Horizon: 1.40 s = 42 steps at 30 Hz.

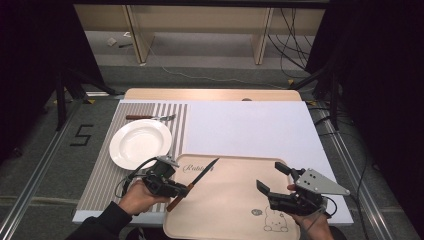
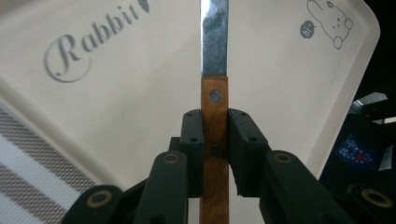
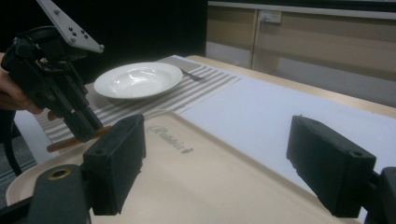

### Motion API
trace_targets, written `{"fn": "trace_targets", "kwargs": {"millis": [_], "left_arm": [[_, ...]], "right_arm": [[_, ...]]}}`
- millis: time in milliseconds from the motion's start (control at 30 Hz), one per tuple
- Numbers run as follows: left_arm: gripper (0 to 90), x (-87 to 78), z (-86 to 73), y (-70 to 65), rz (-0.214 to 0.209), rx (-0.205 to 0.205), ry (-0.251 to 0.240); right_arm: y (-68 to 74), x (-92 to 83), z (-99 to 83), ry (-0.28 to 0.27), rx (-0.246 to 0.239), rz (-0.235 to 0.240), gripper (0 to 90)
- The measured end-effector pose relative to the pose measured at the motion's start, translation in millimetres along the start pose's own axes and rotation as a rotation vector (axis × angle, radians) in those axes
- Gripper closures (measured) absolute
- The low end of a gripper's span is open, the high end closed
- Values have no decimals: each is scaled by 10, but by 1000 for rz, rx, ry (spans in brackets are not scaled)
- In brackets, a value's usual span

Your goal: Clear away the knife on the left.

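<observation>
I have the wooden-handled table knife with its steel blade (image 1: 195,179) clamped by the handle in my left claw (image 1: 181,190), low left of centre in the high view, over the beige plastic rabbit-print tray (image 1: 235,200). My right claw (image 1: 272,181) hangs open and empty. I judge this the carry step; next I must set it beside the round white plate (image 1: 141,143), opposite the wooden-handled fork (image 1: 150,117).

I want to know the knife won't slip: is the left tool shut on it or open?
Shut on it. The left tool has both pads pressed against the knife at its wooden handle, blade out over the tray.
</observation>
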<state>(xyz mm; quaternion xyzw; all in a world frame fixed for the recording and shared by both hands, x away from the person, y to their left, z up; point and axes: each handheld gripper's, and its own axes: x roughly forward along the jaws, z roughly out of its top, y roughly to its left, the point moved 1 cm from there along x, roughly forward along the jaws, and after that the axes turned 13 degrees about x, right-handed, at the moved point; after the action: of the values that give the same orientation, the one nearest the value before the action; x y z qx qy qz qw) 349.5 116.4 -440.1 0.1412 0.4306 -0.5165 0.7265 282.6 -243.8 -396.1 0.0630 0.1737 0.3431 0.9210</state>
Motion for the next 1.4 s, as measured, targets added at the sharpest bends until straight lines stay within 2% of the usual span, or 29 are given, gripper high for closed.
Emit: {"fn": "trace_targets", "kwargs": {"millis": [267,300,467,667,767,833,900,967,1067,1133,1200,1267,1333,1367,1400], "left_arm": [[765,149,-15,0,-16,-27,43],[765,187,-25,-7,-18,-47,48],[765,282,-48,-16,-31,-53,87],[764,350,-72,-25,-26,-61,114],[763,365,-74,-24,-18,-55,122],[763,403,-85,-32,-4,-47,144],[762,408,-87,-41,3,-42,145],[759,417,-83,-59,9,-13,145],[751,420,-85,-68,6,-10,141],[673,417,-69,-72,-14,0,131],[623,398,-58,-96,-18,32,103],[563,375,-35,-118,-2,60,81],[459,354,-3,-128,35,92,49],[413,354,-3,-128,35,92,49],[347,339,11,-144,56,108,12]], "right_arm": [[-2,-4,2,1,1,1,207],[-2,-4,6,-2,0,1,208],[-3,-5,6,-3,1,1,208],[-2,-5,6,-3,1,2,208],[-1,-4,3,0,0,2,208],[-3,-4,5,-2,2,2,208],[-2,-3,5,-1,0,3,208],[0,-1,1,1,1,2,207],[-3,-5,7,-2,1,3,207],[-1,-3,2,0,0,3,207],[-2,-6,4,0,3,3,208],[-2,-6,7,-2,1,3,208],[-2,-4,2,1,0,3,208],[-2,-4,2,1,0,3,208],[-4,-7,6,-1,2,3,208]]}}
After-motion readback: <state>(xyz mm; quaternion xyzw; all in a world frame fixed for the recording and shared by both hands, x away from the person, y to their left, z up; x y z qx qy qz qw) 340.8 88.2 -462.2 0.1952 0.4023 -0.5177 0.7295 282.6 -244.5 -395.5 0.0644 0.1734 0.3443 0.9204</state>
